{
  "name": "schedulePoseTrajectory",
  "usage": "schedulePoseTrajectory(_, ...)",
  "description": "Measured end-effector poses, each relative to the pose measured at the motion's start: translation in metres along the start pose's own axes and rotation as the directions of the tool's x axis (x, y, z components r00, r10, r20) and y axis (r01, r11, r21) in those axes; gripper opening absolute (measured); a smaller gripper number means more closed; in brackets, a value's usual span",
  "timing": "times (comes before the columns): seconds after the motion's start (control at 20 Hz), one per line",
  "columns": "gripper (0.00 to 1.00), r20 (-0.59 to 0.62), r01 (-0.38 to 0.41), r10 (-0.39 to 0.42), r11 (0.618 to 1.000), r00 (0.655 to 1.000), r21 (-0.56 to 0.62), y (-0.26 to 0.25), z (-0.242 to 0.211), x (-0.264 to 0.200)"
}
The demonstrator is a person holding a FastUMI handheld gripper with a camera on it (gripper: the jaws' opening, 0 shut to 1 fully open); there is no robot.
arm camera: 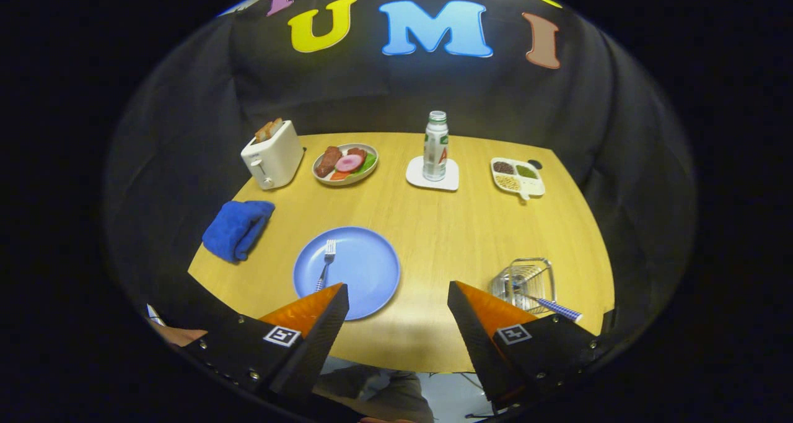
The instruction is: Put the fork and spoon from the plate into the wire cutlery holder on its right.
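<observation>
The gripper (398,293) has two wedge-shaped fingers (322,324), spread wide with nothing between them. Each dark mount carries a square black-and-white marker (282,335) and small screws (253,375) along its edge.

— How much cutlery? 
— One fork (326,263) on the one blue plate (365,268), one spoon (548,304) in the one wire holder (526,280). 
— Else? 
— One toaster (272,156), one bottle (435,145), one towel (237,228).

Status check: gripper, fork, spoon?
Gripper open, above table edge. Fork on plate, just ahead. Spoon in holder. Nothing blocking.
</observation>
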State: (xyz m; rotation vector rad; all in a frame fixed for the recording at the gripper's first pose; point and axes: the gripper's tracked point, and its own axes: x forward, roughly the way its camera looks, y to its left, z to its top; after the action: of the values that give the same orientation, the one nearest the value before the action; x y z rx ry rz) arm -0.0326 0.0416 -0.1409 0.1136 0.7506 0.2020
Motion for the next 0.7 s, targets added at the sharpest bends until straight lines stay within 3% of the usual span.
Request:
schedulePoseTrajectory(0.35, 0.99, -0.101, -0.081, 0.074, 0.994, 0.992, -0.068, 0.061, -0.01, 0.044)
schedulePoseTrajectory(0.7, 0.99, -0.186, -0.09, 0.078, 0.994, 0.979, -0.055, 0.095, -0.017, 0.083)
